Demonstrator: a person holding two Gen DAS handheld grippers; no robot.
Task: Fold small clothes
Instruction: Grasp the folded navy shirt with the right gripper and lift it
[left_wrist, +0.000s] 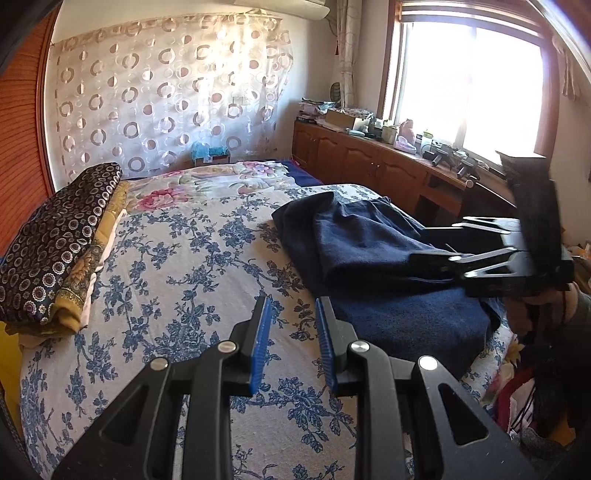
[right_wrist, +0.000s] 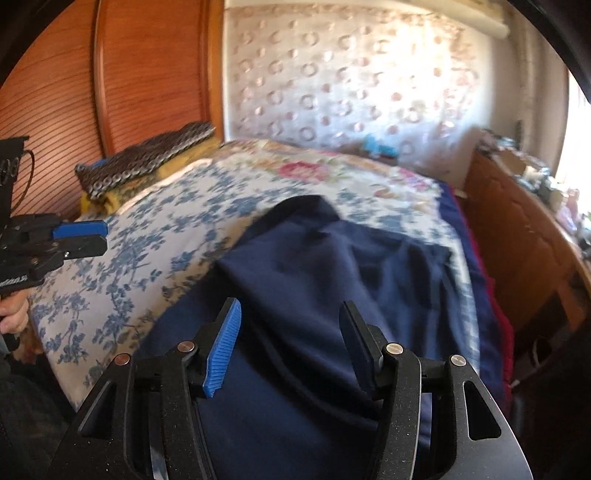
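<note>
A dark navy garment (left_wrist: 369, 258) lies partly folded and rumpled on the right side of the bed, with one thick fold across its middle. In the right wrist view the same navy garment (right_wrist: 314, 258) fills the lower centre. My right gripper (right_wrist: 290, 304) hovers over it, jaws wide apart, with cloth below them but nothing pinched. From the left wrist view the right gripper (left_wrist: 421, 243) shows side-on above the garment's right edge. My left gripper (left_wrist: 291, 301) is over bare sheet just left of the garment, pads a little apart and holding nothing. At the far left of the right wrist view is the left gripper (right_wrist: 105, 234).
The bed has a blue-flowered sheet (left_wrist: 184, 258). A folded stack of dark patterned and yellow cloth (left_wrist: 62, 240) lies at its left edge by the wooden wall. A low wooden cabinet (left_wrist: 369, 158) with clutter on top runs under the window on the right.
</note>
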